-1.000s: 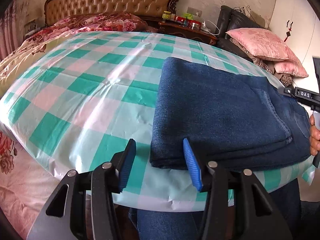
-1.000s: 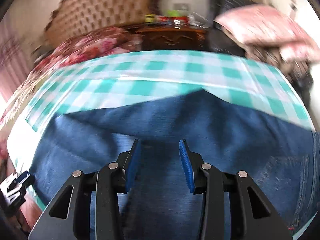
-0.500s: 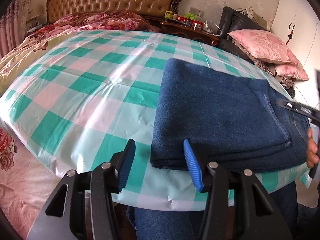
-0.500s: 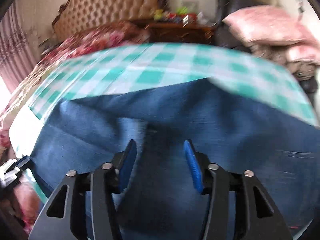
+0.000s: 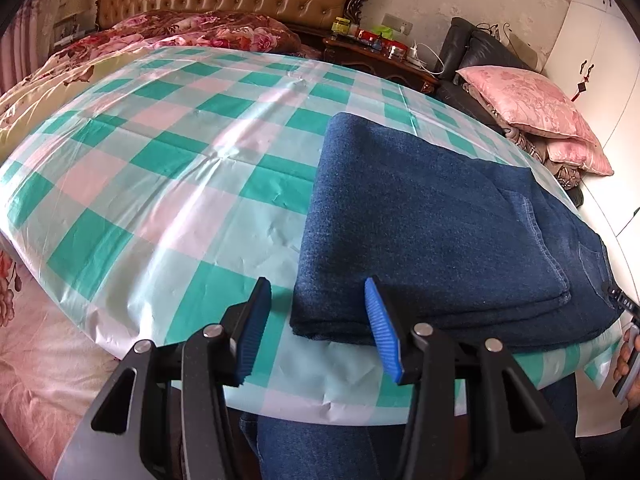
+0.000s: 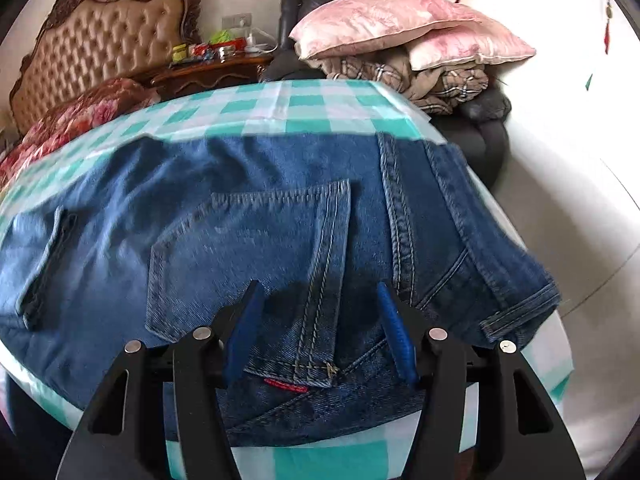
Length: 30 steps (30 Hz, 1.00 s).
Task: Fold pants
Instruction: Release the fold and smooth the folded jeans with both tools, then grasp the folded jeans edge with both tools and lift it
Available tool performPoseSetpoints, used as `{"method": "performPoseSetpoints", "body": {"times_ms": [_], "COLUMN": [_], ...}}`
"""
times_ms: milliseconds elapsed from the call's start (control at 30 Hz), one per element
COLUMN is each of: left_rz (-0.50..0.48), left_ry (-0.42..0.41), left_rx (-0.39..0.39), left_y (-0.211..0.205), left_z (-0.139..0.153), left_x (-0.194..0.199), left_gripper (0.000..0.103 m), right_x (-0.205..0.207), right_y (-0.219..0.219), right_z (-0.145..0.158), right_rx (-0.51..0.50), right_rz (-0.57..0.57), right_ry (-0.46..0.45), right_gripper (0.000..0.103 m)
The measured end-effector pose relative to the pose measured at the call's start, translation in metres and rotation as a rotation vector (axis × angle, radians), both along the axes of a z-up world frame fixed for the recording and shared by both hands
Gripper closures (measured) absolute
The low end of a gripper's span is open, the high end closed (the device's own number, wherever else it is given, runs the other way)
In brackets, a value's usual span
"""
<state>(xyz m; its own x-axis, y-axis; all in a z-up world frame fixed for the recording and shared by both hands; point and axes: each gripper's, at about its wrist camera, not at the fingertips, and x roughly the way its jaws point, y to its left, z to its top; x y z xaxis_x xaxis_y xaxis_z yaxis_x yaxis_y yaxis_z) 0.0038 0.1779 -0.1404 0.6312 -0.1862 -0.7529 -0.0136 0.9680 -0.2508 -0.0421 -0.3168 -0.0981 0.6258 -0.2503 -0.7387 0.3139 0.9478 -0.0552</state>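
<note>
Left gripper [image 5: 318, 320]: jaws part open and closing, nothing gripped; near-left corner of the folded jeans [image 5: 440, 232] sits just ahead between the pads, no contact visible. Right gripper [image 6: 320, 320]: jaws opening, empty, over the back pocket [image 6: 256, 256]; pads off the denim as far as I can tell. Jeans lie folded flat on the checked tablecloth [image 5: 160, 184], near the front edge. Red tab [image 6: 285, 385] by the pocket seam, text unreadable. Right gripper's edge in left view shows white letters, cut off by the frame, maybe "DAS". Left part of the right view is motion-blurred. Jars on the nightstand [image 5: 380, 56]: labels too small to read.
</note>
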Motion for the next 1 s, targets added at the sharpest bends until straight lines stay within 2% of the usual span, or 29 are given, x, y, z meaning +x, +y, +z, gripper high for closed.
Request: {"method": "performPoseSetpoints", "body": {"times_ms": [67,133,267,400,433,533,600,700,733,800,867,933,1000], "left_rz": [0.0,-0.007,-0.022,-0.023,-0.022,-0.019,-0.02,-0.016,-0.011,-0.014,-0.023,-0.029,-0.029], "left_ry": [-0.002,-0.003,-0.003,-0.013,-0.011,-0.008,-0.006,-0.008,-0.003,0.007,0.019,0.014,0.002], "left_rx": [-0.018,-0.03,-0.1,-0.18,-0.199,-0.259,-0.303,-0.406,-0.449,-0.491,-0.553,-0.571,-0.558], "left_y": [0.002,0.003,0.011,0.019,0.021,0.028,0.033,0.044,0.049,0.055,0.062,0.064,0.062], "left_z": [-0.001,-0.001,-0.003,-0.006,-0.007,-0.009,-0.011,-0.017,-0.02,-0.025,-0.031,-0.03,-0.025], "left_x": [-0.001,-0.001,-0.004,-0.008,-0.008,-0.008,-0.008,-0.008,-0.008,-0.007,-0.005,-0.005,-0.006], "left_gripper": [0.058,0.06,0.068,0.067,0.067,0.068,0.068,0.07,0.072,0.084,0.088,0.091,0.092], "right_x": [0.009,0.024,0.068,0.107,0.12,0.147,0.154,0.162,0.158,0.156,0.156,0.16,0.165], "right_y": [0.012,0.038,0.131,0.225,0.249,0.286,0.3,0.299,0.299,0.305,0.307,0.31,0.314], "right_z": [0.018,0.032,0.055,0.057,0.049,0.025,0.009,-0.016,-0.018,-0.018,-0.019,-0.02,-0.016], "right_rx": [0.051,0.049,0.087,0.111,0.098,0.115,0.081,0.057,0.046,-0.005,-0.028,-0.036,-0.057], "right_rz": [0.035,0.099,0.326,0.524,0.546,0.576,0.579,0.549,0.555,0.569,0.569,0.567,0.546], "right_ry": [-0.026,-0.027,-0.013,0.037,0.071,0.168,0.201,0.26,0.236,0.23,0.231,0.248,0.283], "right_gripper": [0.044,0.044,0.045,0.058,0.066,0.076,0.076,0.076,0.076,0.076,0.076,0.074,0.065]}}
